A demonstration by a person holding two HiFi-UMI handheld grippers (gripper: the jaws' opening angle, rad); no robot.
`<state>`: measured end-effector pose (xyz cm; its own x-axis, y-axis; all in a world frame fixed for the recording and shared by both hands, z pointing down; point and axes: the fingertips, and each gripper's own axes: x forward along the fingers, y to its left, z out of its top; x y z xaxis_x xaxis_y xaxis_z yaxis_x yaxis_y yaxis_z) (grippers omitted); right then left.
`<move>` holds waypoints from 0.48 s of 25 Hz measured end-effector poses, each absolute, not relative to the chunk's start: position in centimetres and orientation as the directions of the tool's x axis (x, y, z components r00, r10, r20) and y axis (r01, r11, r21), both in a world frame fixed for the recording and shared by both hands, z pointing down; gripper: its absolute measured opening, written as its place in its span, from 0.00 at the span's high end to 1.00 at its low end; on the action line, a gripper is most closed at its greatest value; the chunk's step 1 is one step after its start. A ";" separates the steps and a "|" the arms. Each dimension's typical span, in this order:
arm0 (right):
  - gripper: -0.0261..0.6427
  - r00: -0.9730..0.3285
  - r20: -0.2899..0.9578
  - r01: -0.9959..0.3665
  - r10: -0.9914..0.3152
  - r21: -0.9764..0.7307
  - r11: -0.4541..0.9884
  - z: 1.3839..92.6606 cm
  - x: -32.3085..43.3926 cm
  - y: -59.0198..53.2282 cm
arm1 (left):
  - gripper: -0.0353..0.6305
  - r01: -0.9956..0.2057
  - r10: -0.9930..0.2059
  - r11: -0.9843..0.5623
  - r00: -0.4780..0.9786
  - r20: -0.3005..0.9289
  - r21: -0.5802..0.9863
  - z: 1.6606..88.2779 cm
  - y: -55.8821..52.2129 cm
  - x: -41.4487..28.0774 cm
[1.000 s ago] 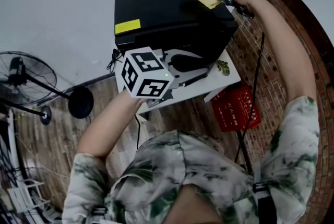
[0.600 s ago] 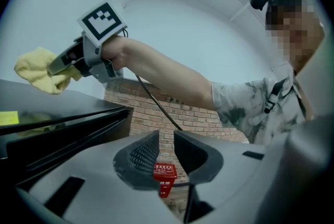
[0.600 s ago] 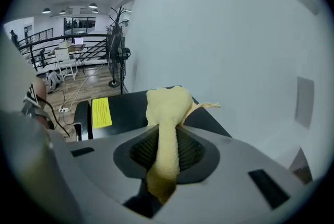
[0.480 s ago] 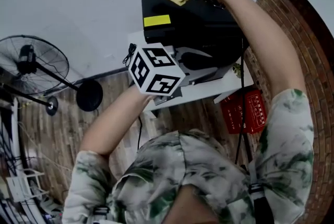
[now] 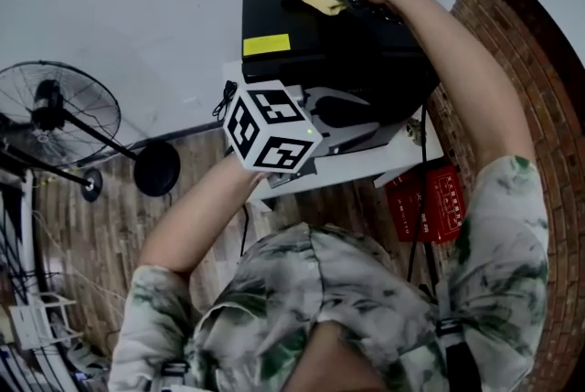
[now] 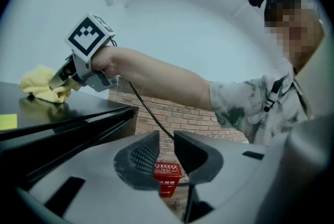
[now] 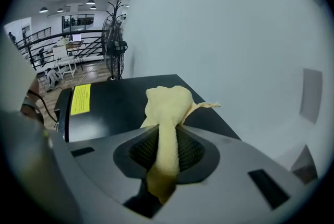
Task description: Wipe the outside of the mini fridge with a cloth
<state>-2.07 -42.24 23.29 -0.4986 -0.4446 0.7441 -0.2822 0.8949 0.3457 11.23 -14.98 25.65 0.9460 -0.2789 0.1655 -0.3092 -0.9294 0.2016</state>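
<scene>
The right tool [image 7: 167, 151] pinches crumpled yellow cloth [image 7: 168, 105] on the glossy black fridge [image 7: 112, 108].

I see a small white tabletop [image 5: 402, 160] with the black mini fridge [image 5: 366, 52] standing directly on it. The fridge covers most of it and leaves a bare strip along the near and right edges, where a small mottled item [image 5: 417, 121] sits, too small for me to identify. To the left, a pedestal fan [image 5: 55, 121] stands with its round base [image 5: 157, 167] on the wood-plank floor [image 5: 110, 226], and a red box [image 5: 434, 203] sits low, just right of the tabletop.
</scene>
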 end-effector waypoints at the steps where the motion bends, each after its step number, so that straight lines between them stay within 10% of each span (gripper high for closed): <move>1: 0.82 -0.493 0.746 -0.286 -0.448 0.348 0.893 23.4 -0.9 -42.7 | 0.81 -0.305 -0.276 -0.932 0.947 0.163 0.197 25.4 -15.2 11.7; 12: 0.82 -0.380 0.766 -0.382 -0.518 0.380 0.842 24.6 13.1 -49.7 | 0.81 -0.277 -0.245 -0.939 0.955 0.167 0.203 25.9 -18.5 16.9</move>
